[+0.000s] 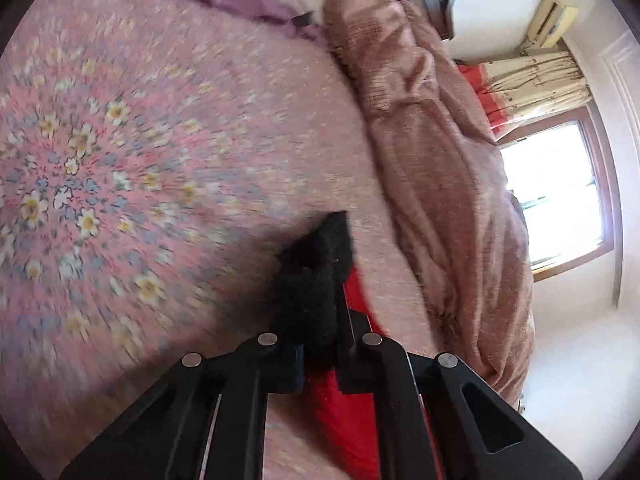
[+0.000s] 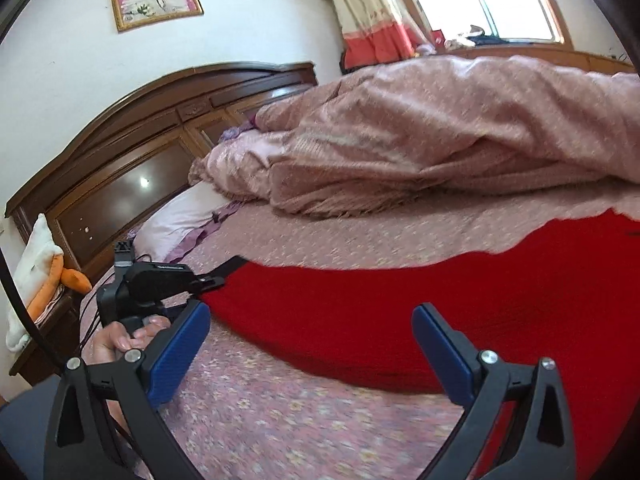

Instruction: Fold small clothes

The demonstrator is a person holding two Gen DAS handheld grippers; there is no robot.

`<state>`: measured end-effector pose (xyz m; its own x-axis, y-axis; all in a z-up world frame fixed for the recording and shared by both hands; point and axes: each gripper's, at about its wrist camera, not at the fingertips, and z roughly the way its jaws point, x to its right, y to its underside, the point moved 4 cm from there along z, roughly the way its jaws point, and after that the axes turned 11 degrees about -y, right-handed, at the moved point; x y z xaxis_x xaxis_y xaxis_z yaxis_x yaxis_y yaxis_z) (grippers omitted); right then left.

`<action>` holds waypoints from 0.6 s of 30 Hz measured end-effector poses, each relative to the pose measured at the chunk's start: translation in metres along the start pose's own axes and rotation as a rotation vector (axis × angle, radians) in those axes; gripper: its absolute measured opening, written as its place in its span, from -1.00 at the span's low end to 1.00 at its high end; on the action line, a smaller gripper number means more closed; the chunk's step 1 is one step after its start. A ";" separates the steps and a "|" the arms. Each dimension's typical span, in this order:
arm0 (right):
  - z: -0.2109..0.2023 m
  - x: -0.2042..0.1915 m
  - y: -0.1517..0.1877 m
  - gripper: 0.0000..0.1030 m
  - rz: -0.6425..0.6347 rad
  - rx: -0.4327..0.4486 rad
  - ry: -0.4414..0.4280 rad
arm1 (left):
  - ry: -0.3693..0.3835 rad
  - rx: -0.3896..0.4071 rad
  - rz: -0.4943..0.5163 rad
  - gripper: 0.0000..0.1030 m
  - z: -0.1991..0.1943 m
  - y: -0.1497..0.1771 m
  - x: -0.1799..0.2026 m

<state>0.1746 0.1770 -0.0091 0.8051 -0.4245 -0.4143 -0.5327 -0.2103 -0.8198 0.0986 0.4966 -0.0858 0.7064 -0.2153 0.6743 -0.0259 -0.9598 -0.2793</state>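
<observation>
Red knit garment point(image 2: 400, 312), flat, scalloped edge

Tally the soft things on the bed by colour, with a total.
Red garment: 1
Black fuzzy piece, clamped in the left gripper: 1
Dusty-pink blanket: 1
Pale lilac pillow: 1
Total: 4

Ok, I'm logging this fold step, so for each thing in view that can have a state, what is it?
left gripper: shut on the black trim at the red garment's corner.
right gripper: open, nothing between its pads, above the garment.
red garment: spread on the bed, one corner pinched and lifted.
pink blanket: bunched in a heap behind the garment.
curtain: drawn aside.
</observation>
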 end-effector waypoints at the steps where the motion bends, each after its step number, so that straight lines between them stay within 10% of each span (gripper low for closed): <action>1: -0.010 0.006 -0.002 0.99 0.004 0.009 0.012 | 0.014 0.005 0.013 -0.93 -0.005 0.002 0.011; 12: -0.147 0.086 -0.037 0.99 0.105 0.127 0.204 | 0.199 0.032 0.322 -0.93 -0.082 0.110 0.208; 18: -0.266 0.127 -0.038 0.99 0.016 0.110 0.341 | 0.243 0.029 0.578 -0.93 -0.081 0.247 0.313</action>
<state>0.2275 -0.1035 0.0747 0.6538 -0.7001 -0.2871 -0.4981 -0.1126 -0.8598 0.2556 0.1778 0.1120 0.4032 -0.7360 0.5437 -0.3341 -0.6716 -0.6613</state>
